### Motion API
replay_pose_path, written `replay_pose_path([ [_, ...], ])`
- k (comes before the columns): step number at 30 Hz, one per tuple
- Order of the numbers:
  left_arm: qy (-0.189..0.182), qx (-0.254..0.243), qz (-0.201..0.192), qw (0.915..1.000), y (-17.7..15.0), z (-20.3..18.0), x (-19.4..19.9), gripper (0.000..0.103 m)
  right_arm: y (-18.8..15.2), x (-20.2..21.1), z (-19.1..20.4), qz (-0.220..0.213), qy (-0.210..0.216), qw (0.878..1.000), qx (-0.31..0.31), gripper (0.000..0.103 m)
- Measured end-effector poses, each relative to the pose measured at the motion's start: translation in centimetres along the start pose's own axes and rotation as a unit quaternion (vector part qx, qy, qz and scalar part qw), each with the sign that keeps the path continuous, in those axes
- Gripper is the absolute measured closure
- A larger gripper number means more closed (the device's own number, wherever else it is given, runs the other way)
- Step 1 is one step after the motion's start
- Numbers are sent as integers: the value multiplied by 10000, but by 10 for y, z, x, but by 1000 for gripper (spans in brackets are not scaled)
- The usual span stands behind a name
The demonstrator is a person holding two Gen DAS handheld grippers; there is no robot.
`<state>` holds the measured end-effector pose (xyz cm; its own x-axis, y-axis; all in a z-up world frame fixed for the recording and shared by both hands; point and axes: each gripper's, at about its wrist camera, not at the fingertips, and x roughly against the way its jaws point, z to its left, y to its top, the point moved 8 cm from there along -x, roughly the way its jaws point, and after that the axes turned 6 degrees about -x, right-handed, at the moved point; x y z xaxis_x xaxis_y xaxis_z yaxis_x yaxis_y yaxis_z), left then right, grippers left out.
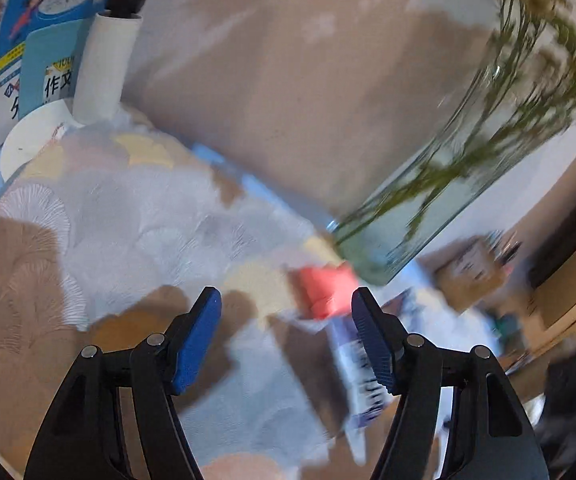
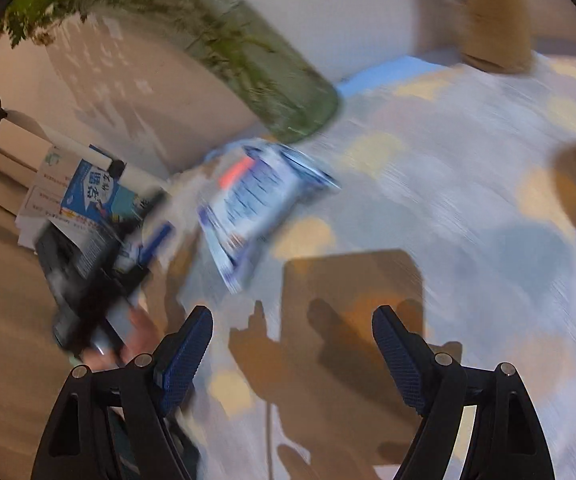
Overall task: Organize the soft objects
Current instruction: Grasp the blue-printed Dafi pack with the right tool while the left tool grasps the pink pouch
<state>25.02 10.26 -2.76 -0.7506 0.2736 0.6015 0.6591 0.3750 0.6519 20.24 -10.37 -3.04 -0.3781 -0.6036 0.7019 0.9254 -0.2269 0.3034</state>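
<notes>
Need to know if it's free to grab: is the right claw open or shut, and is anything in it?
Open and empty: the right claw has its blue pads spread wide, with only patterned tablecloth between.

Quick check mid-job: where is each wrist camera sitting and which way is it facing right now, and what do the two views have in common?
Left wrist: on the left gripper, angled down at the patterned tablecloth, with books and a white roll behind; only its own open blue fingers show.
Right wrist: on the right gripper, angled down at the same cloth; its open fingers show, plus a hand with the other gripper.
Shared: the glass vase of greenery and the blue-white packet.
</notes>
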Motion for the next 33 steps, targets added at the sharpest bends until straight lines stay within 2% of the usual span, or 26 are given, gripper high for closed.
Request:
replay_pose_path([
  [2, 339, -197, -149, 9991, 0, 3, 3, 38, 16, -20, 18, -146, 119, 9998, -19, 22],
  [4, 432, -275, -182, 9985, 1, 4, 3, 38, 28, -35, 28, -293, 135, 9994, -144, 22],
  [6, 431, -291, -191, 9985, 1, 4, 4, 38, 39, -56, 35, -318, 68, 9988, -360, 22],
  [8, 461, -260, -213, 9984, 2, 8, 3, 38, 44, -71, 32, -341, -202, 9972, -628, 22],
  [10, 457, -193, -224, 9985, 3, 11, 3, 38, 50, -78, 27, -545, -373, 9943, -834, 21],
  [14, 442, -88, -258, 9986, 5, 15, 7, 38, 59, -84, 26, -877, -459, 9889, -1105, 17],
  [18, 474, -140, -257, 9984, 5, 13, 7, 38, 67, -93, 32, -989, -732, 9872, -1010, 11],
  [20, 481, -163, -287, 9983, 5, 12, 9, 38, 72, -100, 35, -959, -858, 9881, -846, 4],
  [23, 413, -132, -269, 9987, 5, 13, 8, 39, 72, -105, 40, -836, -1078, 9896, -451, 3],
  [25, 352, -73, -237, 9991, 5, 13, 7, 39, 66, -107, 42, -722, -1271, 9893, 10, 14],
  [26, 333, -76, -217, 9992, 4, 13, 6, 39, 64, -104, 41, -655, -1225, 9902, 157, 16],
  [28, 351, -153, -207, 9991, 4, 10, 5, 39, 56, -93, 35, -451, -1055, 9926, 387, 28],
  [31, 444, -402, -190, 9980, 1, 1, 4, 39, 48, -73, 16, -207, -1096, 9918, 628, 32],
  [33, 533, -600, -152, 9967, -2, -5, 1, 39, 45, -56, 2, -149, -1349, 9866, 909, 32],
])
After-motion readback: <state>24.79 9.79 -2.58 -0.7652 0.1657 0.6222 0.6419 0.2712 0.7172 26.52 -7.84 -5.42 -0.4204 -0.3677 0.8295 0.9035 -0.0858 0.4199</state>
